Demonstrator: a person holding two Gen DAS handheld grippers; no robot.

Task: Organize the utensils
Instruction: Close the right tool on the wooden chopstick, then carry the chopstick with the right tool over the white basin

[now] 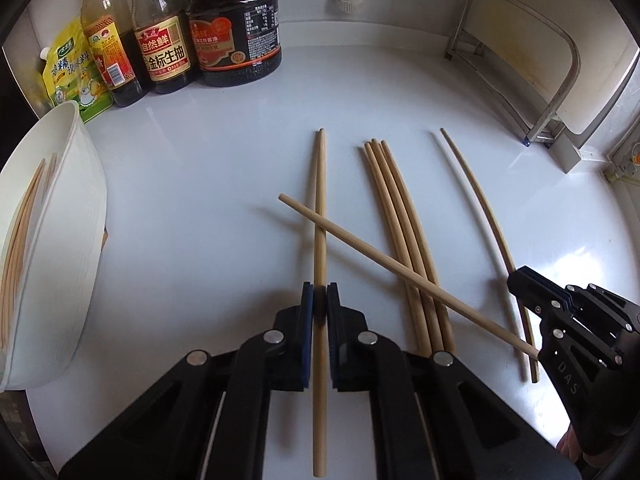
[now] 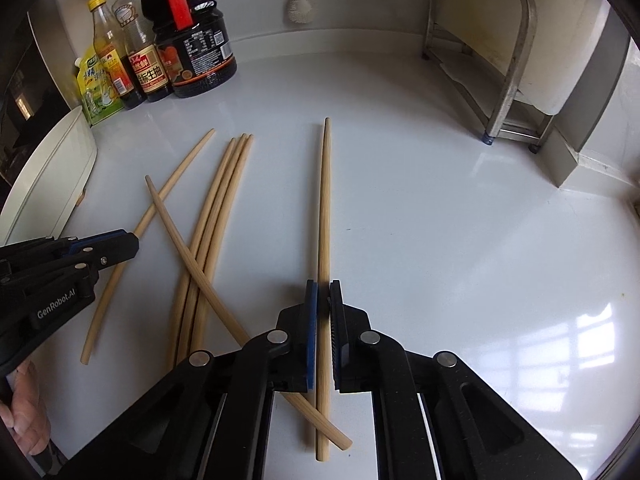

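- Hidden or cut off: the white container (image 1: 60, 216) at the left edge of the left wrist view is cropped by the frame; only part of the chopsticks inside it (image 1: 18, 248) shows. The bottle tops at the rear are cut off, and the small label print is unreadable.
- A person's hand (image 2: 26, 408) shows only partly at the lower left of the right wrist view, behind the left hand-held gripper.
- Left hand-held gripper (image 1: 320, 300): clenched on a single chopstick (image 1: 320, 208) – the blue pads press both sides of it. The stick runs straight away from the camera, lying on the white counter (image 1: 200, 200).
- Right hand-held gripper (image 2: 324, 304): clenched on the rightmost chopstick (image 2: 325, 200), which lies apart from the others.
- Between the two gripped sticks lies a bundle of chopsticks (image 1: 396, 216), side by side and touching; the exact count is hard to confirm.
- One loose chopstick (image 1: 380, 260) lies diagonally across the bundle and across the left-gripped stick.
- All sticks are plain light wood, round, tapering to the far end.
- Sauce bottles (image 1: 168, 40) stand at the rear left; a metal rack (image 1: 560, 80) stands at the rear right.
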